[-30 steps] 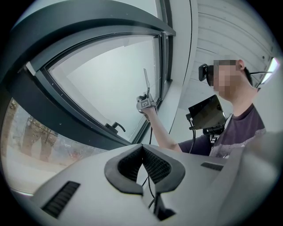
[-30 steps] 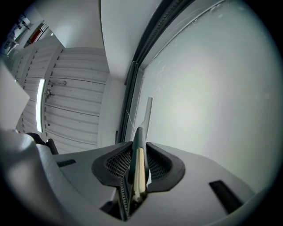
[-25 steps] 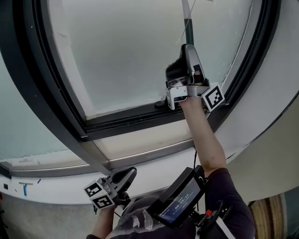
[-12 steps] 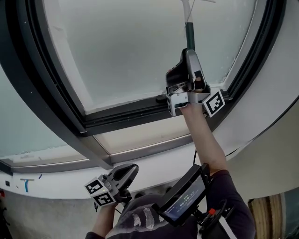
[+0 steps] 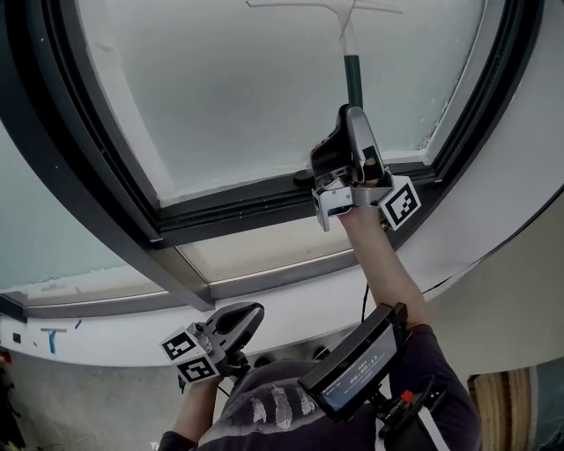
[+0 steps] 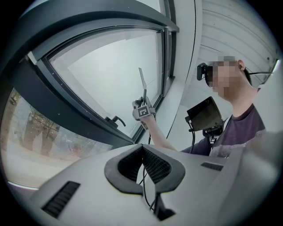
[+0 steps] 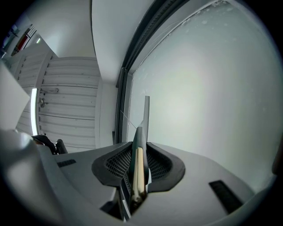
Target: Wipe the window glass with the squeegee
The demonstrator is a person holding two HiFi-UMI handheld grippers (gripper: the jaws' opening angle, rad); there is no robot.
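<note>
My right gripper (image 5: 350, 113) is raised against the window glass (image 5: 247, 97) and is shut on the squeegee's green handle (image 5: 354, 81). The squeegee blade (image 5: 322, 4) lies flat across the pane at the top of the head view. In the right gripper view the squeegee handle (image 7: 138, 163) runs between the pads and its blade (image 7: 146, 110) stands edge-on against the glass (image 7: 208, 84). My left gripper (image 5: 249, 314) hangs low by the person's chest, shut with nothing in it; its pads (image 6: 150, 164) meet in the left gripper view, where the right gripper (image 6: 143, 111) shows far off.
A dark window frame (image 5: 229, 216) runs under the pane, with a window handle (image 6: 112, 119) on it. A pale sill (image 5: 264, 264) lies below the frame. A small screen (image 5: 357, 370) is mounted at the person's chest. White wall (image 5: 520, 176) flanks the window on the right.
My right gripper has drawn the squeegee down the glass, so the blade has come into the top of the head view. The left gripper has stayed put.
</note>
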